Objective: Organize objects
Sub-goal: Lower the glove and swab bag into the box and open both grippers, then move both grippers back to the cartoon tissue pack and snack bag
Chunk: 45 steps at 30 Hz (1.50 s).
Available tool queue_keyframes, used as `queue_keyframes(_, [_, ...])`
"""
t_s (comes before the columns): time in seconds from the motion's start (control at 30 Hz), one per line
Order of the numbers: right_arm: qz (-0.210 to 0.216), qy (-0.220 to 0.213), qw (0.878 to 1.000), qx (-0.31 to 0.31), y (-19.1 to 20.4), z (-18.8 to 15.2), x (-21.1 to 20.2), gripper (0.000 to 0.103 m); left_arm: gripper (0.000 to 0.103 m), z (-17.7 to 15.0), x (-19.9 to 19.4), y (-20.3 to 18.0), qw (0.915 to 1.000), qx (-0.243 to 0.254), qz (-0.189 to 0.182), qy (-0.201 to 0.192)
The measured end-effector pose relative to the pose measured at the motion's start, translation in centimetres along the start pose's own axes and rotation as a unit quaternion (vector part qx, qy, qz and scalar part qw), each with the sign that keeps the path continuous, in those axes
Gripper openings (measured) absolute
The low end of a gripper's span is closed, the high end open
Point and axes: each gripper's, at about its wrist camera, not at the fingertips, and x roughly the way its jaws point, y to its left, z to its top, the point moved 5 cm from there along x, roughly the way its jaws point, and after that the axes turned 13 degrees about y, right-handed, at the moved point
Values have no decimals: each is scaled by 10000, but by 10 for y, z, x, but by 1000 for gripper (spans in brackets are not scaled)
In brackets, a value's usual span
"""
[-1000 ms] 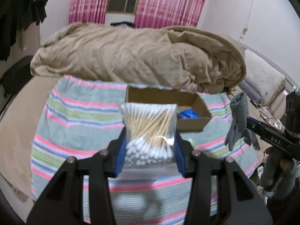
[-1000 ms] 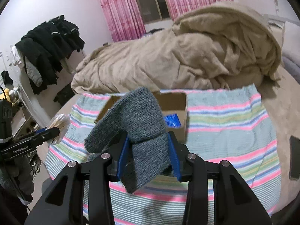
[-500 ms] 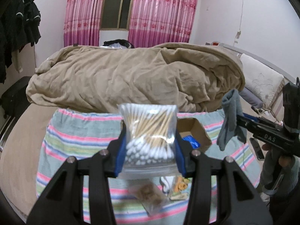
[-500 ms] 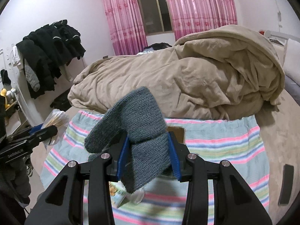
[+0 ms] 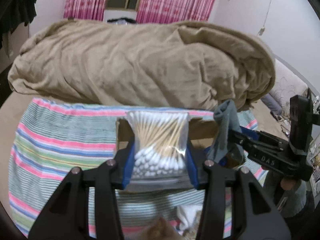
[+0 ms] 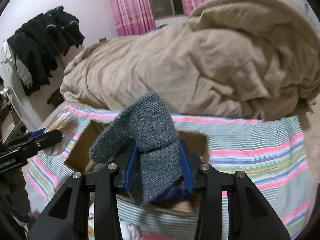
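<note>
The left gripper has its jaws clenched on a clear bag of cotton swabs, held at frame centre in front of the open cardboard box. The right gripper grips a grey knitted glove at centre, over the same box on the striped blanket. A beige duvet fills the upper frame. Small packets, blurred, seem to lie at the bottom edge.

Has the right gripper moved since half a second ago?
Yes. The right gripper, shut on the grey sock, came down over the cardboard box.
</note>
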Motion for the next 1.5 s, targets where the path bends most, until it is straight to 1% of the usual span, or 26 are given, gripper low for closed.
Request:
queue_keyframes(0.1, [78,237,9997,-5,2,-3,26,43,46,1,25,4,9999,46,72,150])
queue_keyframes(0.2, [139,430,9990,-26,7,-6,47,43,46,-1,47,8,9994,33,64,350])
queue_keyframes(0.3, [212,632,9978,-60,15,-8,65,43,46,-6,64,12,9980,-34,-52,627])
queue_keyframes(0.37, [199,752,9969,-133,20,-11,76,43,47,-8,71,14,9973,-71,-30,732])
queue_keyframes(0.47, [161,889,9957,-212,27,-15,86,44,47,-10,72,14,9973,-55,47,726])
queue_keyframes(0.53, [105,900,9957,-202,29,-16,88,47,49,-9,70,14,9972,-93,70,733])
queue_keyframes(0.57, [96,868,9960,-182,29,-15,86,47,51,-9,67,14,9973,-106,97,722])
queue_keyframes(0.6, [94,842,9962,-175,29,-15,85,50,56,-8,64,14,9974,-112,101,704])
queue_keyframes(0.63, [92,815,9965,-173,30,-14,83,57,59,-7,60,14,9976,-122,79,674])
queue_keyframes(0.67, [115,784,9967,-179,30,-14,79,63,66,-6,54,14,9979,-139,59,629])
queue_keyframes(0.7, [143,767,9968,-185,31,-14,75,75,70,-6,47,14,9982,-156,92,570])
queue_keyframes(0.73, [149,741,9970,-186,31,-14,71,82,70,-6,39,15,9986,-163,114,495])
queue_keyframes(1.0, [37,283,9995,-116,37,-17,15,84,72,-11,-14,9,9994,-199,190,188])
queue_keyframes(1.27, [36,-123,9999,-94,51,-32,-51,84,72,-33,-74,-5,9996,-174,175,-143])
queue_keyframes(1.37, [45,-237,9997,-55,53,-40,-73,84,73,-44,-97,-10,9991,-159,203,-325])
queue_keyframes(1.5, [69,-379,9992,-49,57,-49,-97,84,73,-56,-114,-15,9991,-182,144,-368])
